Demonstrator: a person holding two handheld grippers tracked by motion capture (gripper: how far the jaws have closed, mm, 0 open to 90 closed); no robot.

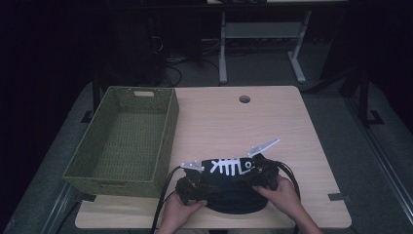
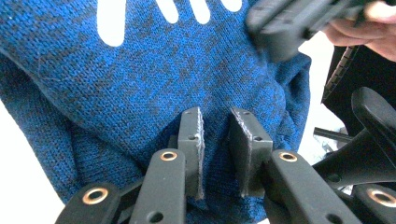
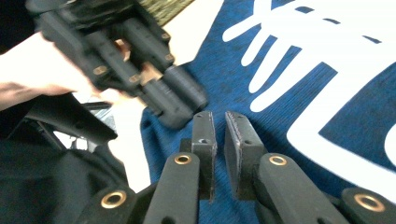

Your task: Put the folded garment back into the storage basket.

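At table's near edge: soft, light knit sweater; grip edges. Left gripper & right gripper jaws narrow, holding nothing.

Blue fishbone-print knit garment, apparently bunched

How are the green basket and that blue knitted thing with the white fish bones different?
The green basket is a stiff, woven, open box standing at the table's left; the blue knitted cloth is soft and crumpled, near the front edge. The basket stands untouched, while the cloth lies between the left claw and right claw. Both rest on the table.
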